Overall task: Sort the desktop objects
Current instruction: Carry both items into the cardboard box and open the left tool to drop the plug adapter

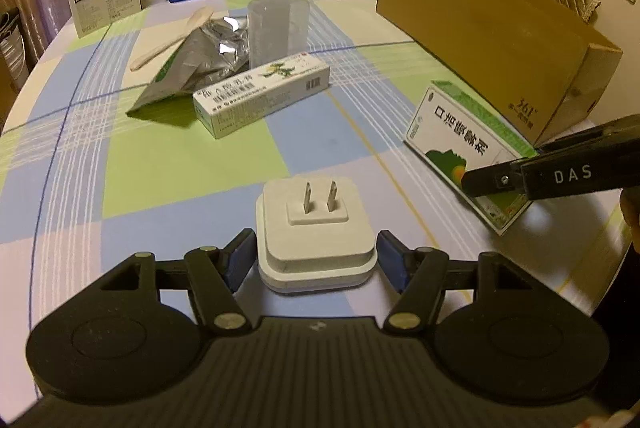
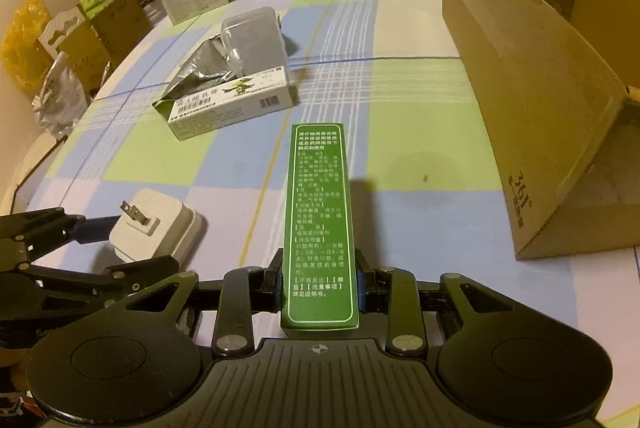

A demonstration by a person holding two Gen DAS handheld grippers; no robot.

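- Two grippers are at work over the checked tablecloth (image 1: pixel 168 163), each paired with one item.
- In the right wrist view, the right gripper (image 2: pixel 319 286) has its jaws closed against the long sides of the green medicine box (image 2: pixel 319 224), pinching it near its close end. The box's long axis runs straight ahead toward 12 o'clock, and its far end appears to be off the cloth.
- The open cardboard carton (image 2: pixel 532 115) lies toward 2 o'clock from that held box, well apart; if it is the sorting bin, the coming move would be a swing up and to the right.
- In the left wrist view, the left gripper (image 1: pixel 316 254) has its jaws spread wide, one blue pad on each side of the white plug adapter (image 1: pixel 316 228), with small gaps showing, so it grips nothing yet. The adapter sits on the cloth with its prongs pointing up, dead ahead at 12 o'clock between the fingertips.
- The left hand is clearly nearer the adapter; closing the jaws looks like all that pickup needs.
- Farther off, toward 11 o'clock in the left view, lie a white ointment box (image 1: pixel 262 93), a foil pouch (image 1: pixel 200 63), a clear plastic container (image 1: pixel 278 27) and a wooden spatula (image 1: pixel 172 37).
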